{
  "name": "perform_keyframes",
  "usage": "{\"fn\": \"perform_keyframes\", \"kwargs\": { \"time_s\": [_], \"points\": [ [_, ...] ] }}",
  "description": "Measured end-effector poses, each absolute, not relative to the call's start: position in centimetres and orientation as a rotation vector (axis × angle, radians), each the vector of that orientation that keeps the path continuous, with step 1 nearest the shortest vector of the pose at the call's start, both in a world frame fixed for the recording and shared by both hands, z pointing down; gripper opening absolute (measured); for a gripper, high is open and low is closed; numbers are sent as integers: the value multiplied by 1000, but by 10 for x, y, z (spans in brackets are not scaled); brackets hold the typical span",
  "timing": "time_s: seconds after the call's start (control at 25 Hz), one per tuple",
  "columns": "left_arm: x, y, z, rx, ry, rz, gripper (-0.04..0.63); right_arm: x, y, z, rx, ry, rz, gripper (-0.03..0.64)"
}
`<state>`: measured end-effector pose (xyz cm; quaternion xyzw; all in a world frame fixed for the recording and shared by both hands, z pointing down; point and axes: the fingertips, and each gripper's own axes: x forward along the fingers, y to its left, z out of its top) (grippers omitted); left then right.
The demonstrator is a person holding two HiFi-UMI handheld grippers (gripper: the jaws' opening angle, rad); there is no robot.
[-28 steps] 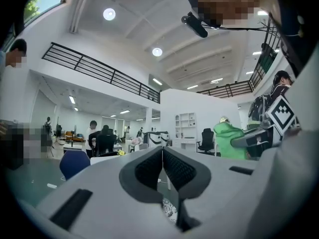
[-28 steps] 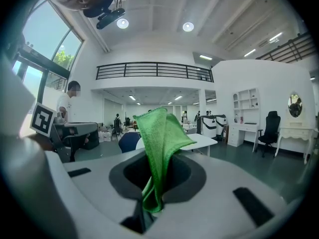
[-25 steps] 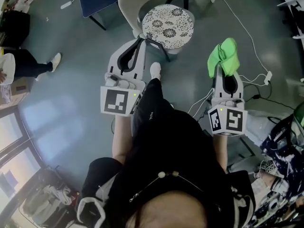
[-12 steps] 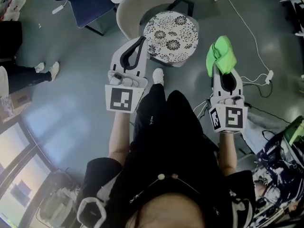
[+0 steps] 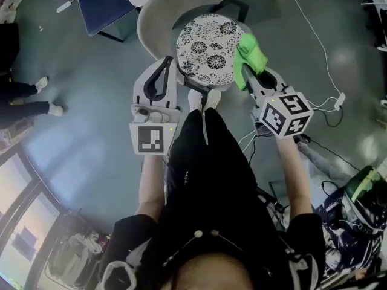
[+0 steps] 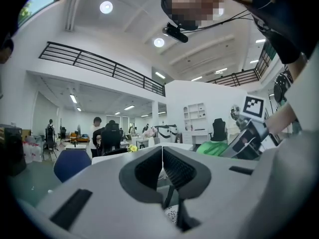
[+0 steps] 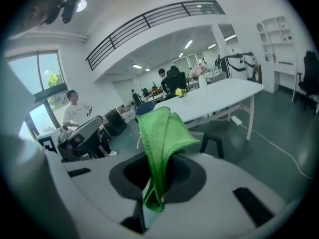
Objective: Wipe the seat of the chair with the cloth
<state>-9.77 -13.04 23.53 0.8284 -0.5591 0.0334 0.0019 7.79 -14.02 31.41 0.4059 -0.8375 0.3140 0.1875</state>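
Now the right claw (image 5: 245,77) grips the green cloth (image 5: 250,55) over the right edge of the patterned seat (image 5: 208,48), upper centre; the left claw (image 5: 167,60), pressed together, hangs beside its left edge.

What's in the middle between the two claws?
Head view: the flowery chair seat sits between the shut left claw and the right claw pinching the green cloth.

Seat (image 5: 208,44) top open from above; backrest (image 5: 152,23) wraps rear-left; shoes (image 5: 204,99) at front edge.
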Motion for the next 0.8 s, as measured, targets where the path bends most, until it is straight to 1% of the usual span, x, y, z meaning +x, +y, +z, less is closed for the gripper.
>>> {"fn": "perform_keyframes", "kwargs": {
  "time_s": [0.12, 0.24, 0.32, 0.4, 0.64, 0.8],
  "points": [
    [-97, -142, 261, 2560, -1813, 127, 8, 53, -173, 370, 1004, -2328, 1109, 46],
    [-99, -144, 282, 2526, -1829, 148, 9, 25, -196, 418, 936, -2284, 1237, 46],
    [-99, -148, 297, 2525, -1831, 146, 12, 9, -210, 449, 914, -2262, 1251, 46],
    [-100, -154, 315, 2517, -1831, 152, 29, -3, -224, 478, 899, -2244, 1251, 46],
    [-106, -165, 370, 2472, -1828, 229, 28, -31, -260, 568, 918, -2178, 1322, 46],
    [-113, -167, 391, 2441, -1837, 231, 28, -50, -273, 629, 898, -2124, 1381, 46]
  ]
}}
